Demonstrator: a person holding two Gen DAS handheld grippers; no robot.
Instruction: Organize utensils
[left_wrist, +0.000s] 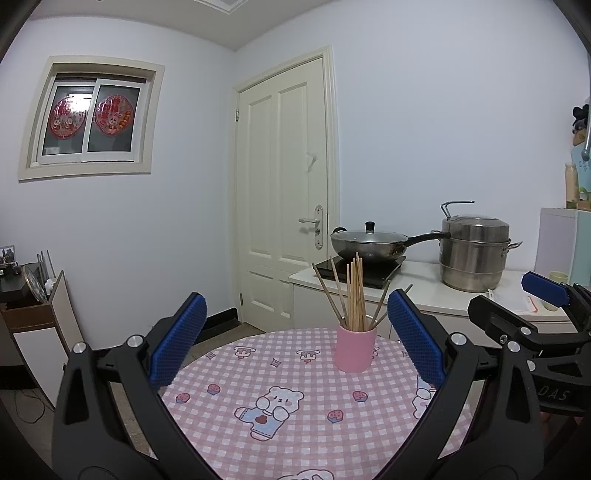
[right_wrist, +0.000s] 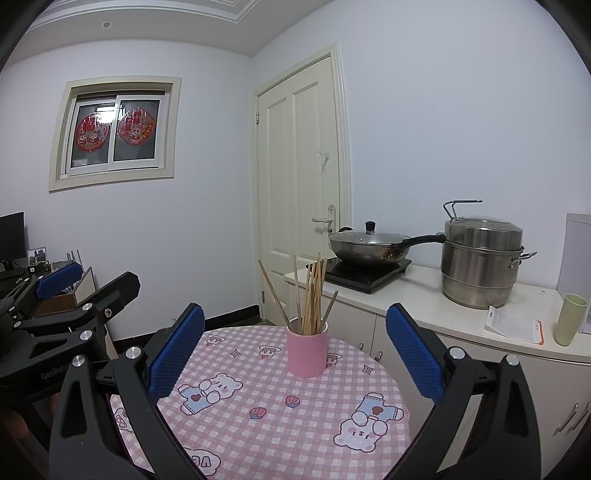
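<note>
two open hand-held grippers (left_wrist: 295, 332) (right_wrist: 293, 338); one pink cup (left_wrist: 355, 349); chopsticks (left_wrist: 354, 291) uncountable

Lower ends of chopsticks (left_wrist: 352, 295) hidden inside pink cup (left_wrist: 355, 349).

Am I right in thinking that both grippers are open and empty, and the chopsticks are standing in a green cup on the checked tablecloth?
Nearly: the cup holding the chopsticks is pink, not green, as the right wrist view shows. The rest holds: the left gripper and right gripper are open and empty, and the cup stands on the checked tablecloth.
</note>
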